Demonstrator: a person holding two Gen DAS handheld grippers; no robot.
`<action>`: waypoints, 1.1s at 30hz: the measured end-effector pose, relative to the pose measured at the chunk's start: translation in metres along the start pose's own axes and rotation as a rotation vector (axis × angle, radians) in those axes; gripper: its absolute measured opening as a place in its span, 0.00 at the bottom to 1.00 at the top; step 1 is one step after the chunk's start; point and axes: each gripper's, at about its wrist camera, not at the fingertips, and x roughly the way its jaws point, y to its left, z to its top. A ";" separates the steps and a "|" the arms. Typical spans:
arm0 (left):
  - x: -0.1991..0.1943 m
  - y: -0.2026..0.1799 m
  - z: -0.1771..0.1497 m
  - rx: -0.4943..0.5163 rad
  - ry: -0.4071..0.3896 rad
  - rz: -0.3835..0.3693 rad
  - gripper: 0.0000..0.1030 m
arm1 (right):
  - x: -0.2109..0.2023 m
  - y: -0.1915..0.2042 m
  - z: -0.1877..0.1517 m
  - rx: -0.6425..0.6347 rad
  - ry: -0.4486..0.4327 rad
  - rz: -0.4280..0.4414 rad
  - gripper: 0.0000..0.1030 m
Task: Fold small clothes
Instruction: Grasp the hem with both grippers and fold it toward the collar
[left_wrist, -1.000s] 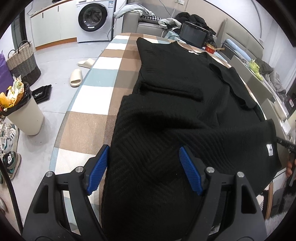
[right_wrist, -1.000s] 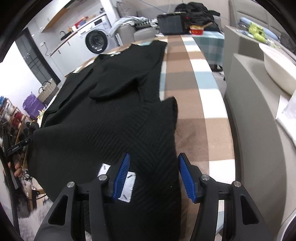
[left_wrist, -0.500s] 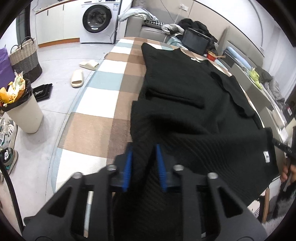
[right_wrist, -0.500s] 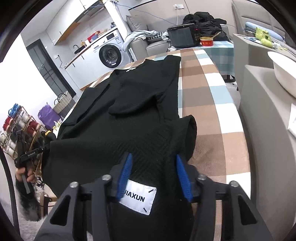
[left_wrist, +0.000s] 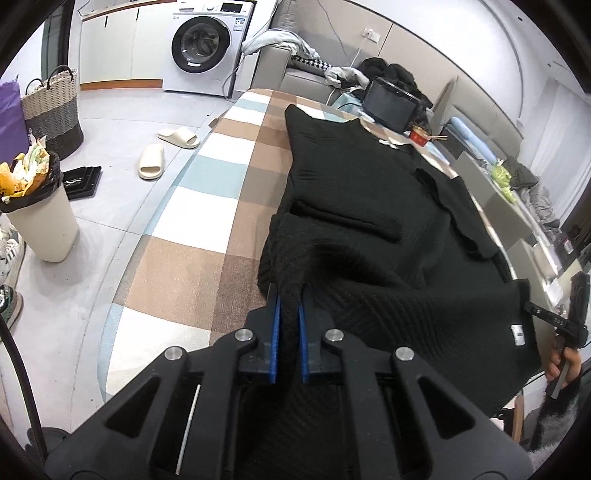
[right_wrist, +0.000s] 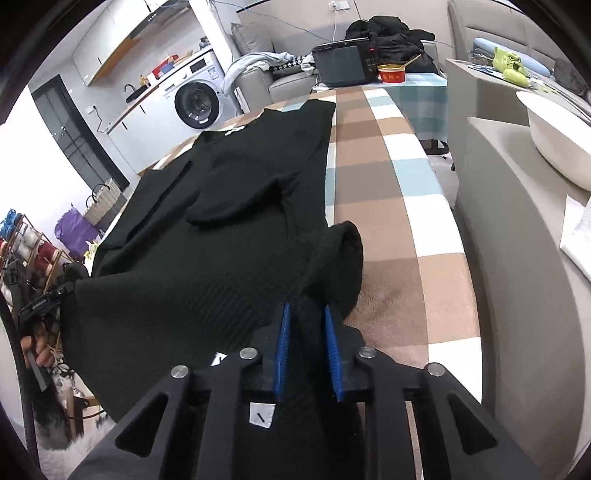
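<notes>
Black knit garment (left_wrist: 369, 206) lies spread along the checked worktop (left_wrist: 207, 206), its near hem lifted. Left tongs (left_wrist: 289, 325) and right tongs (right_wrist: 308, 332) have just closed, each pinching a bunched hem corner. The fabric's lower edge is cut off behind the tongs at the frame bottom.

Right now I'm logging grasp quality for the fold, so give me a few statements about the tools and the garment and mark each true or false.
1. The left tool is clamped on the black top. True.
2. The right tool stands open beside the fabric. False: it pinches a bunch of the hem.
3. Both sleeves are folded in over the body. True.
4. The top lies on a plain white sheet. False: on a checked cloth.
</notes>
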 end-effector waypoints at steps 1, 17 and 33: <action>0.002 0.000 0.000 -0.001 0.003 0.001 0.06 | 0.001 0.000 0.000 -0.003 0.000 -0.011 0.21; -0.025 -0.005 0.014 -0.003 -0.124 -0.020 0.05 | -0.030 0.008 0.025 0.026 -0.213 0.015 0.02; 0.052 -0.006 0.074 -0.030 -0.033 0.131 0.28 | 0.027 -0.023 0.076 0.246 -0.131 -0.061 0.26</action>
